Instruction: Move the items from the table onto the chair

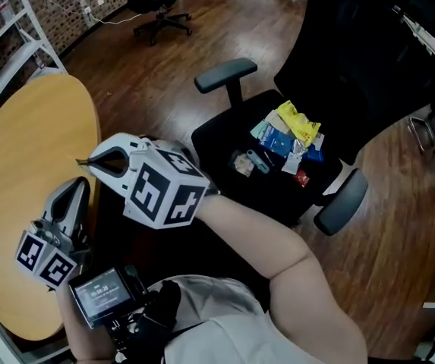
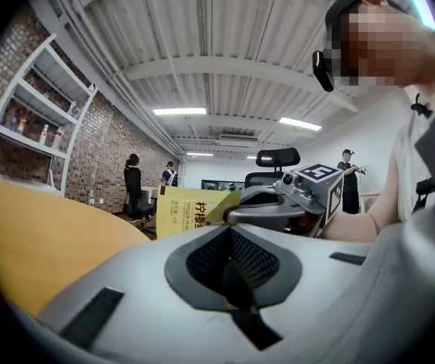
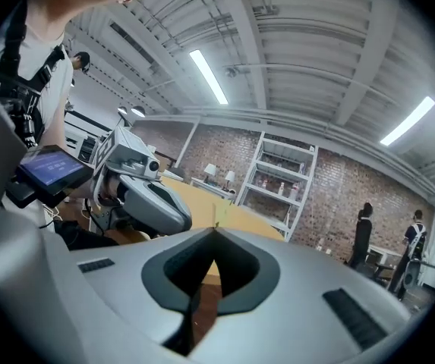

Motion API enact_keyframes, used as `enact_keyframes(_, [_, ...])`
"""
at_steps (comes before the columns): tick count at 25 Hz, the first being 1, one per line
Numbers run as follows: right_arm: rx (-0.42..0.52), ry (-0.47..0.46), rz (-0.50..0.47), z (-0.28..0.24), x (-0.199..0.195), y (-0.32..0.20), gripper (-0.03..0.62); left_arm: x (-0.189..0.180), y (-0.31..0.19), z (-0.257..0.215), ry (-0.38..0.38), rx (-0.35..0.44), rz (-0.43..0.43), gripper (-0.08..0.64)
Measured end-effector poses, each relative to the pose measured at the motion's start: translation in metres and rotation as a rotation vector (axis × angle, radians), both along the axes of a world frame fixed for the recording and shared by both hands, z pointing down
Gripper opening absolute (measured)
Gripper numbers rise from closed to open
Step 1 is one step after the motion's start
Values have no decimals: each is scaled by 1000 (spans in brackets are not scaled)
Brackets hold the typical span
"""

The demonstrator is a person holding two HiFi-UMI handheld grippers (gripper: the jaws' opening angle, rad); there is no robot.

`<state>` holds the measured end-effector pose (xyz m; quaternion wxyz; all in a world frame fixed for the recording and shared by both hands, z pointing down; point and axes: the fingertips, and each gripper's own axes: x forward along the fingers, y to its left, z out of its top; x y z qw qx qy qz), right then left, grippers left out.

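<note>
L gripper [image 2: 228, 230] closed, empty — R gripper [image 3: 215, 227] clamps yellow packet [image 2: 187, 209] over table [image 1: 20, 158].

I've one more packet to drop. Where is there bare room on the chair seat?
Bare seat lies between the upper armrest and the packet pile, and along the front edge by the lower armrest. The middle, toward the backrest, is crowded.
</note>
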<state>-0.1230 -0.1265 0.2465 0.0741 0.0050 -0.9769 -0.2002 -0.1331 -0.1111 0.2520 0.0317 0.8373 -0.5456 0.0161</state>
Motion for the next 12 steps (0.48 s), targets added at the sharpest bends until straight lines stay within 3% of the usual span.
enact_keyframes(12, [-6,-7,165,-1,76,-52,0,74,-59,-7,-4,15,171,9])
